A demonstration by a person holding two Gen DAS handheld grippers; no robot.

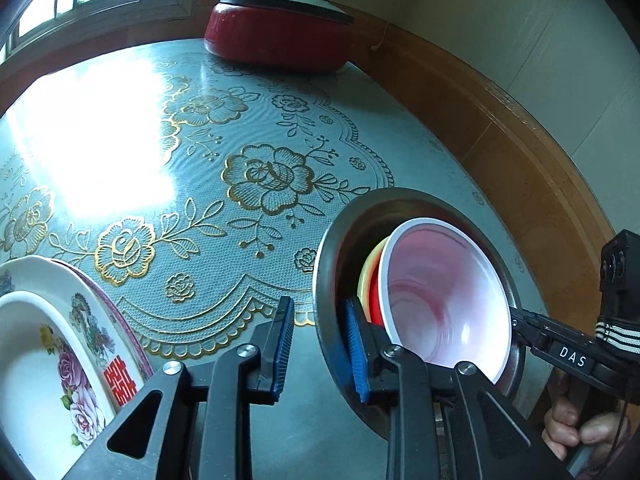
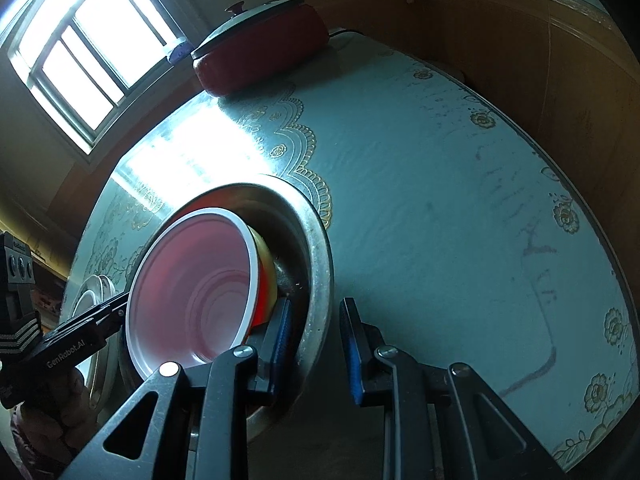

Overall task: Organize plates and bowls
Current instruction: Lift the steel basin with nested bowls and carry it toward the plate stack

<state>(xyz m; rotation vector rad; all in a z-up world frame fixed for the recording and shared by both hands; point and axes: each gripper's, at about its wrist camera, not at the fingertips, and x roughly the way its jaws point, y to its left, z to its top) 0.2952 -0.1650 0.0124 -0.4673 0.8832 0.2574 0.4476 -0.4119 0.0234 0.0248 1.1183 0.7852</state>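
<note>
Both grippers straddle the metal basin's (image 1: 326, 264) rim from opposite sides, jaws narrowly parted; whether they pinch it is unclear.

Both wrist views look steeply down, close, sharing the metal basin (image 1: 332, 240) (image 2: 320, 240).

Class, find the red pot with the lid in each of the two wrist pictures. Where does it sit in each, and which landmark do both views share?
Left wrist view: the red pot sits at top centre, at the far edge of the table.
Right wrist view: the red pot sits at upper left of centre, beside the window.
Shared landmark: the metal basin holding the white-rimmed bowl.
</note>
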